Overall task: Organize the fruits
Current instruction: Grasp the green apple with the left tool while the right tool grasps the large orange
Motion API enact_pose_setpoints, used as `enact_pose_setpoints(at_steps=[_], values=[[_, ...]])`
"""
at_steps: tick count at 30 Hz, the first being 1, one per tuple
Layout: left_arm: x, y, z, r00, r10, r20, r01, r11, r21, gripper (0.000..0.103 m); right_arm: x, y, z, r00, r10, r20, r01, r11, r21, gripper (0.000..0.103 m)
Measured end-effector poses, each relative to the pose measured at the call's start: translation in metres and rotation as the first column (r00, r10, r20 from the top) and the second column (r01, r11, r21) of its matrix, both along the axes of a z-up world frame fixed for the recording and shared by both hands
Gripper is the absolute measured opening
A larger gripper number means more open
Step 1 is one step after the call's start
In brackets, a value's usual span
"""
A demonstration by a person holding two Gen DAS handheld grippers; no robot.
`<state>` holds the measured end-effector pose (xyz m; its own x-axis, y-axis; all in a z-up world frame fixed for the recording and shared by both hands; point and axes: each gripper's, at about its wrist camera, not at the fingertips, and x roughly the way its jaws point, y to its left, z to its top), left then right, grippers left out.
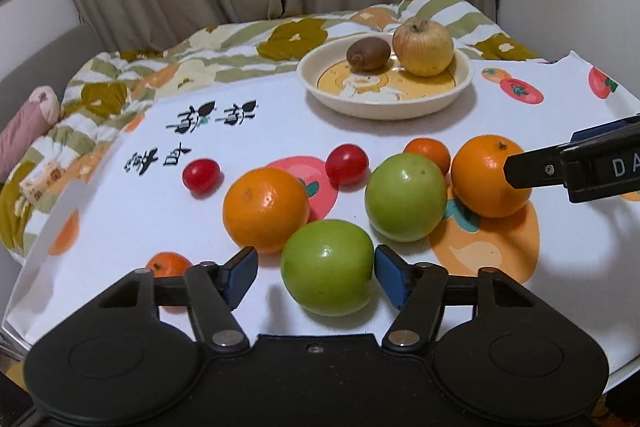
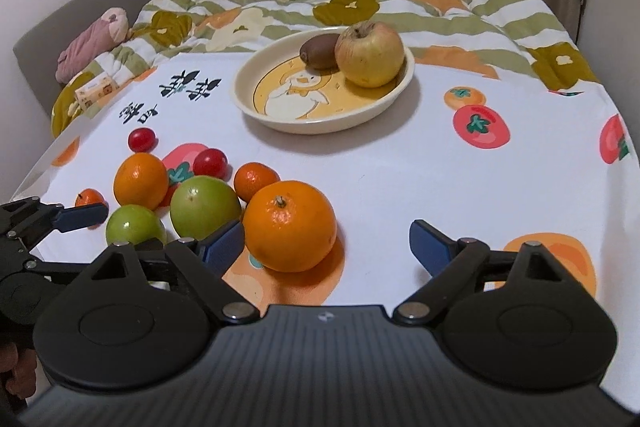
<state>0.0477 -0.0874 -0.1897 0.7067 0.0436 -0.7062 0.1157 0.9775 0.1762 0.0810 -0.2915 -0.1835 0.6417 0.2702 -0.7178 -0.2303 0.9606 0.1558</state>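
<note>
The left gripper (image 1: 316,277) is spread wide around the near green apple (image 1: 327,268), which sits on the tablecloth (image 1: 120,223) between its blue pads; the right pad is at the apple's side, the left pad stands clear, so nothing is gripped. The right gripper (image 2: 328,245) is also wide open, empty, with the large orange (image 2: 290,225) lying between its fingers, close against the left one and well apart from the right. A second green apple (image 2: 205,207), another orange (image 2: 141,181), two small tangerines and two red tomatoes lie just beyond. Farther back, the plate (image 2: 248,103) holds a yellow apple (image 2: 369,53) and a kiwi (image 2: 319,51), touching.
</note>
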Motion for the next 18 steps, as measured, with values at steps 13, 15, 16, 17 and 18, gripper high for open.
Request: enact_pose_setpoints(at_steps=[13,15,16,17,18], values=[[0.003,-0.001,0.001,1.0,-0.009,-0.022,0.008,0.999,-0.048,0.055,0.011,0.01,-0.006,0.999,0.037,-0.007,-0.037,0.999,0.0,0.097],[0.003,-0.001,0.001,1.0,-0.01,-0.023,0.009,0.999,-0.049,0.055,0.013,0.011,-0.008,0.999,0.043,-0.011,-0.043,0.999,-0.002,0.095],[0.003,-0.001,0.001,1.0,-0.01,-0.023,0.009,0.999,-0.049,0.055,0.014,0.012,-0.009,0.999,0.046,-0.014,-0.046,0.999,0.0,0.095],[0.003,-0.001,0.001,1.0,-0.01,-0.023,0.009,0.999,-0.049,0.055,0.015,0.012,-0.009,0.999,0.048,-0.016,-0.048,0.999,0.003,0.095],[0.003,-0.001,0.001,1.0,-0.011,-0.022,0.01,0.999,-0.048,0.055,0.015,0.013,-0.01,0.999,0.051,-0.017,-0.051,0.999,0.003,0.094]])
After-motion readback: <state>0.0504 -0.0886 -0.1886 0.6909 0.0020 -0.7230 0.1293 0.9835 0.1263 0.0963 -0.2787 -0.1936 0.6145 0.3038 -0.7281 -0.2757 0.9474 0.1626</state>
